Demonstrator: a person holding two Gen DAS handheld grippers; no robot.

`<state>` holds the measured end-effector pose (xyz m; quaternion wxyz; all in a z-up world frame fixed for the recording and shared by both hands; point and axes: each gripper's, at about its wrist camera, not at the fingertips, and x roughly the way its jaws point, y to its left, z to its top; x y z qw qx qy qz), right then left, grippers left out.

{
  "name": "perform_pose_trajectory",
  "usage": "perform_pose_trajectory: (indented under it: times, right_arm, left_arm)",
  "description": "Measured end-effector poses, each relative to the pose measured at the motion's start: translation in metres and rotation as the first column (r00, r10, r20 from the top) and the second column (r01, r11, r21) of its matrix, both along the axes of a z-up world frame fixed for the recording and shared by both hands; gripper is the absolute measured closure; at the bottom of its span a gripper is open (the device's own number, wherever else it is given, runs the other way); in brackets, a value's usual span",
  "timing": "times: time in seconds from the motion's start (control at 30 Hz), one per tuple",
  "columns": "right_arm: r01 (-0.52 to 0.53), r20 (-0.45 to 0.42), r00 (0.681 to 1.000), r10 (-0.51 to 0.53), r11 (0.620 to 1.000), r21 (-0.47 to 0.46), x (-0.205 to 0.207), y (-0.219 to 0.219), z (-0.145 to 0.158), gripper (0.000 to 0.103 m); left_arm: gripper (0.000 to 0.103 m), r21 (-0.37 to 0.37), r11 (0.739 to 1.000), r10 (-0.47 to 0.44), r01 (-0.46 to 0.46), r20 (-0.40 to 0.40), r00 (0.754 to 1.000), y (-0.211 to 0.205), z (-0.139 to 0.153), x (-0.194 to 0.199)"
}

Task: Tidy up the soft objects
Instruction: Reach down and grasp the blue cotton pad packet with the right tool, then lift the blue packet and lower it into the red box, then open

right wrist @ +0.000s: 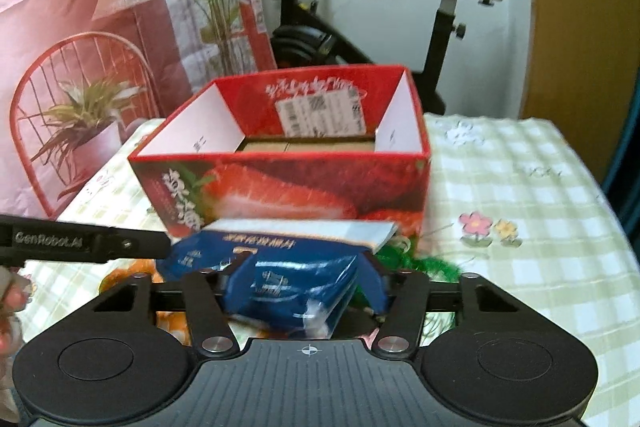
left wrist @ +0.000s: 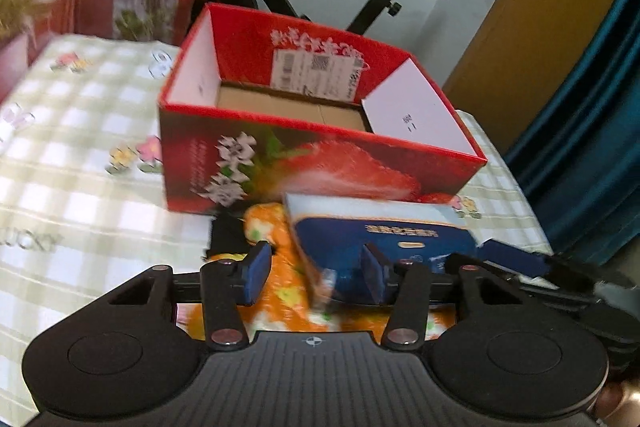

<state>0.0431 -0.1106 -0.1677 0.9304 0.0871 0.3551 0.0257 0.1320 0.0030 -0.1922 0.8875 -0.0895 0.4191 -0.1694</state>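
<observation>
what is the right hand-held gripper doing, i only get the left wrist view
Observer: In the right wrist view the right hand-held gripper straddles the near end of the blue pack, with a pad against each side.
Operator: anything soft near it that i cant see
Observer: Yes, a green fuzzy thing lies just right of the pack, in front of the red box.
</observation>
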Motion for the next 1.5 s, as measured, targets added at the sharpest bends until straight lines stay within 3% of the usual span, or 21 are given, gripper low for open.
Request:
perform_pose_trajectory:
  times: [0.1,0.5,0.67,0.83,1.17,1.5]
  right_arm:
    - [-0.002,-0.012,1.000,0.002,1.000,0.003,0.002,-0.002,-0.003,0.065]
    - [0.002,-0.046,0.999,-0.001,0.999,0.034,0.008,-0.007,-0.016,0.065]
    - [-0.013,-0.043,0.999,0.014,1.000,0.022,0.010,-0.003,-0.016,0.067]
    - [-0.017,-0.045,0.999,0.018,1.000,0.023,0.010,-0.003,-0.015,0.070]
    - [-0.057,0.028,0.998,0.057,0.998,0.010,0.004,0.004,0.011,0.070]
    - [-0.093,0.122,0.988,0.091,0.996,0.010,-0.004,0.008,0.046,0.070]
  left_arm:
    - [0.051,-0.051,0.999,-0.014,0.013,-0.021,1.000,-0.002,-0.008,0.004]
    - [0.051,-0.159,0.987,-0.025,0.007,-0.109,0.994,0.003,-0.029,0.018]
    - [0.049,-0.119,0.993,-0.026,0.015,-0.090,0.996,-0.003,-0.030,0.018]
    - [0.049,-0.140,0.990,-0.045,0.030,-0.104,0.994,-0.005,-0.033,0.022]
    - [0.050,-0.203,0.979,-0.045,0.034,-0.051,0.998,0.004,-0.013,0.011]
    - [0.050,-0.213,0.976,-0.021,0.042,0.100,0.995,0.013,0.032,-0.008]
